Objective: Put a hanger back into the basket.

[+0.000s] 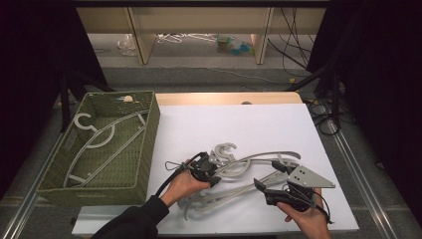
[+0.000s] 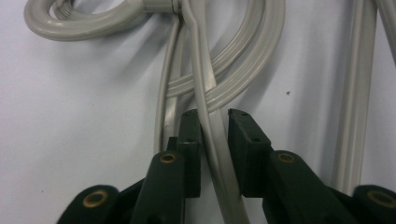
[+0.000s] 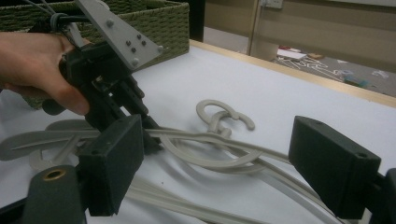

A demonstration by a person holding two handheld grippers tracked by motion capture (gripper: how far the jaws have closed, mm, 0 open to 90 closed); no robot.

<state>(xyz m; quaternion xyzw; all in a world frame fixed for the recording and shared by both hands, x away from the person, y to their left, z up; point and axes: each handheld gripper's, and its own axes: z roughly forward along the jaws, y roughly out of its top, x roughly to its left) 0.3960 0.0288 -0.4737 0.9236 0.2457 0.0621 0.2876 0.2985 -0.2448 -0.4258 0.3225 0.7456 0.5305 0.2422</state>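
Note:
Several grey plastic hangers [image 1: 249, 172] lie tangled on the white table top [image 1: 239, 124], hooks [image 1: 226, 152] pointing away from me. My left gripper [image 1: 214, 177] is at the left of the pile, shut on one hanger's thin arm [image 2: 212, 140], which runs between its two pads. In the right gripper view, that left gripper [image 3: 144, 135] and the hand holding it bear down on the same hanger [image 3: 205, 137]. My right gripper [image 1: 268, 175] hovers low at the right of the pile, wide open [image 3: 224, 168], with hanger arms lying beyond and below its jaws.
A green woven basket [image 1: 149, 144] stands at the table's left with one grey hanger [image 1: 99, 137] inside. Beyond the table's wooden far edge [image 1: 224, 98] are low shelves, floor clutter and cables. The table's front edge lies just under both hands.

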